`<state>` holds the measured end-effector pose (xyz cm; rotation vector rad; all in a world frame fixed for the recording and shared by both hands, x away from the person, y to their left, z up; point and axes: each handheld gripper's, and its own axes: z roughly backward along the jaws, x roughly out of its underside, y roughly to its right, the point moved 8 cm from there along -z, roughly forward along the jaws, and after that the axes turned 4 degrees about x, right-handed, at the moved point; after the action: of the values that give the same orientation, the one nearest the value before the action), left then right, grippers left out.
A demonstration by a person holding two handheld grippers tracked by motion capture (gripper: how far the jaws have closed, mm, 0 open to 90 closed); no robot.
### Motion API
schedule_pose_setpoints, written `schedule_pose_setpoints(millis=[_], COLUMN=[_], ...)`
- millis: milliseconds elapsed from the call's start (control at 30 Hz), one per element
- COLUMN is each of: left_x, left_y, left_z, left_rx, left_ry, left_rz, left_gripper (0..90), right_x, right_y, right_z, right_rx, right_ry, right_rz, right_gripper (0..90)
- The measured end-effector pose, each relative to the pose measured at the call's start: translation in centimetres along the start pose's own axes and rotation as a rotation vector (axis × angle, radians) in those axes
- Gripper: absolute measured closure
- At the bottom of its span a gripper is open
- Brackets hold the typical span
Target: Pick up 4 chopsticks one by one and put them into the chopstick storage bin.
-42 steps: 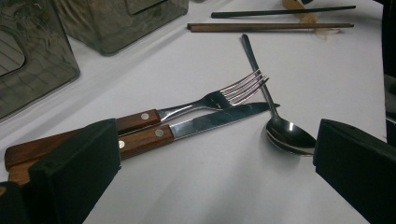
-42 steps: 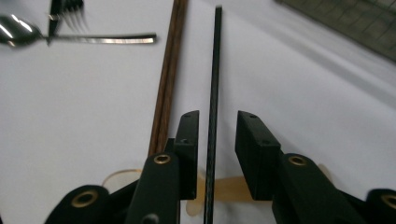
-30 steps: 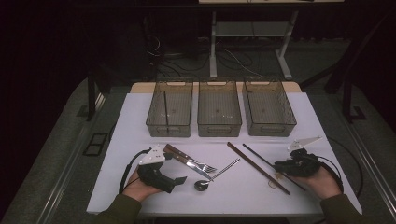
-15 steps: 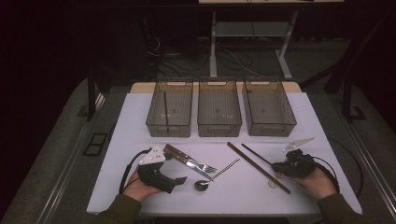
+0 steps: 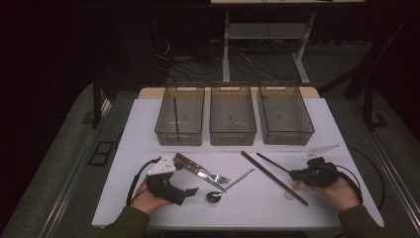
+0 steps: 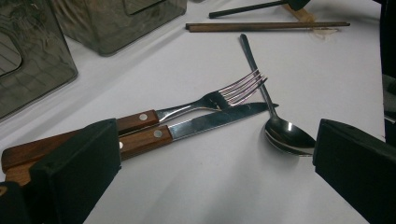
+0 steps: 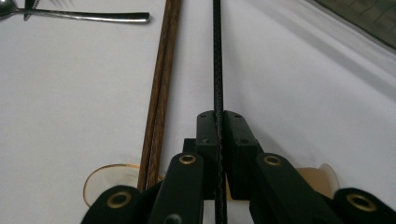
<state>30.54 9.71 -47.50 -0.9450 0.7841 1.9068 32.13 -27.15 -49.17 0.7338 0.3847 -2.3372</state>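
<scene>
Right gripper [image 7: 219, 140], at the near right of the white table [image 5: 148, 129], has just been closing and is now clamped on a single thin black chopstick [image 7: 217, 56], the pads pinching it near one end. In the high view that black chopstick [image 5: 272, 162] runs from the right gripper [image 5: 297, 174] away to the upper left, still lying low along the table surface; its long axis points toward the three bins, so the lift must carry it forward and leftward. Just beside it, nearly parallel, lies a pair of brown wooden chopsticks [image 7: 161, 93], close together and not gripped, resting across a small pale holder [image 7: 100, 184]. Left gripper [image 6: 210, 163] rests at the near left with its jaws standing wide apart and nothing between the pads; it is well apart from the black chopstick, so the right hand is plainly the nearer. Ahead of the left gripper lie one fork [image 6: 219, 95] and one knife [image 6: 205, 121], both wooden-handled and side by side, and one spoon [image 6: 280, 133] with its handle crossing the knife tip. Count at the far side: three clear bins [image 5: 233, 116] in a row, the left one holding one dark stick leaning upright, the contents of the others not discernible.
</scene>
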Motion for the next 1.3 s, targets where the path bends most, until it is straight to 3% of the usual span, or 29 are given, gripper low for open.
schedule_pose_setpoints(millis=[500, 933, 1300], left_x=[0.1, 0.1, 0.1], left_y=[-0.2, -0.3, -0.3], left_z=[0.1, 0.2, 0.1], left_rx=[0.001, -0.008, -0.006], left_ry=[0.002, 0.004, 0.004], left_rz=[0.003, 0.011, 0.012], left_gripper=[0.0, 0.0, 0.0], right_x=[-1.2, -3.4, -5.9], right_y=[-0.4, -1.8, -2.8], right_z=[0.8, 1.1, 0.7], right_rx=[-0.039, -0.107, -0.125], right_ry=[0.054, 0.124, 0.153], right_rz=[0.012, 0.004, 0.014], right_gripper=[85.2, 85.2, 85.2])
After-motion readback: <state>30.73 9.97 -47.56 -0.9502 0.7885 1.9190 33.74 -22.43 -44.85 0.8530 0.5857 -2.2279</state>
